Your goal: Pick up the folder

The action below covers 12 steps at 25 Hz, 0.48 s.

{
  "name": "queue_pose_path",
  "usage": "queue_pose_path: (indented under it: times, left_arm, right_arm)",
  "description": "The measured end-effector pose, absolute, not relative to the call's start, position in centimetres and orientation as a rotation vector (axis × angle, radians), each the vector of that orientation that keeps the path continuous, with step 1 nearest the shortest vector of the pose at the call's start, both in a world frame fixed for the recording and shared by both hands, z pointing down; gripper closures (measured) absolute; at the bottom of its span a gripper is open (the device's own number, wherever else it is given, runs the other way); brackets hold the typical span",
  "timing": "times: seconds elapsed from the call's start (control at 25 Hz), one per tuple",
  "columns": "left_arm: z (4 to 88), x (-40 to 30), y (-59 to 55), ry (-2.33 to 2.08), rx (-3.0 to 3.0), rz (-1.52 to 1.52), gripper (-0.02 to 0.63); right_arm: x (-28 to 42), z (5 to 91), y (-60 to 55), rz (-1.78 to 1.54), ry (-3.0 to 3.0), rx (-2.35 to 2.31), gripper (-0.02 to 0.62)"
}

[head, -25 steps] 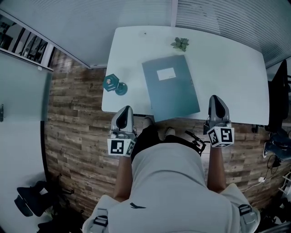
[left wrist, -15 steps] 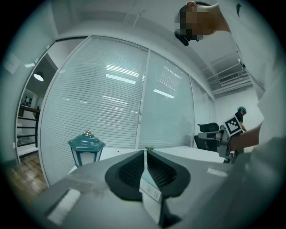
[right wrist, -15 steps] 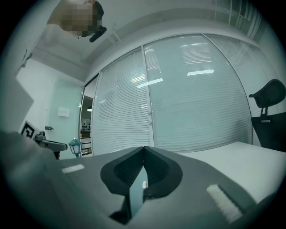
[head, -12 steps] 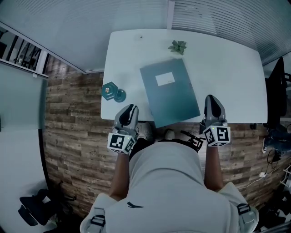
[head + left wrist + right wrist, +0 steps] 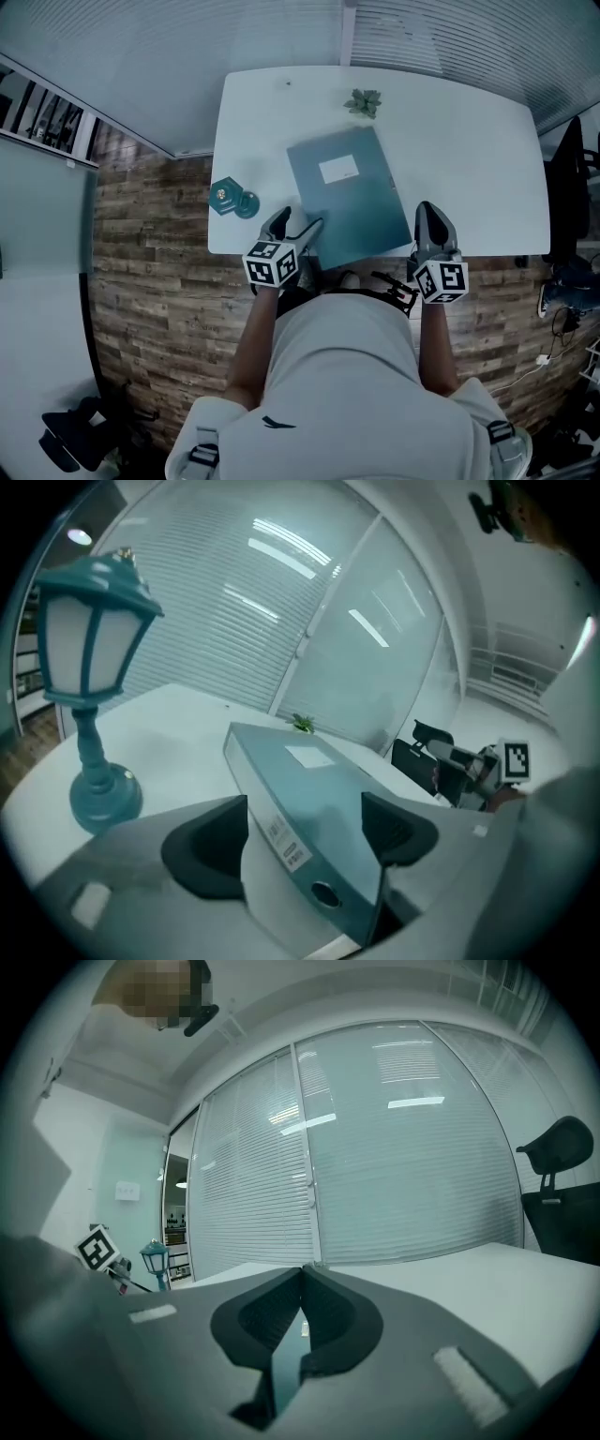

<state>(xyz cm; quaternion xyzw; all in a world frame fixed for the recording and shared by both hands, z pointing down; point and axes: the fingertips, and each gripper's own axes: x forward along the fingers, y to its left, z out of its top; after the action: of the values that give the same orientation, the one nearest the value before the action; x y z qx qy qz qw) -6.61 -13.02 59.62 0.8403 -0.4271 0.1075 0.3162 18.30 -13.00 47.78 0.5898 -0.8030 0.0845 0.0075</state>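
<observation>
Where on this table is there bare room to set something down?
The widest bare patch lies on the table between the folder and the right edge. A narrower strip lies left of the folder, beyond the lamp. The near edge is crowded: the left gripper, jaws just opening, straddles the folder's corner.

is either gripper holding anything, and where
Nothing is held. The left gripper has just been opening its jaws, which straddle the folder at its near spine corner without pressing; the right gripper is shut, empty.
</observation>
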Motion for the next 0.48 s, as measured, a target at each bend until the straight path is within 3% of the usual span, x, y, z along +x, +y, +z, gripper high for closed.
queue_pose_path:
  times: [0.24, 0.48]
  left_arm:
    - [62.9, -4.4, -13.6, -0.906, 2.018, 0.463, 0.222]
    - [63.7, -3.9, -13.5, -0.79, 1.923, 0.385, 0.225]
  right_arm:
    - [18.2, 48.9, -13.3, 0.302, -2.492, 1.84, 0.594]
    - [18.1, 49.9, -13.4, 0.35, -2.478, 1.841, 0.594]
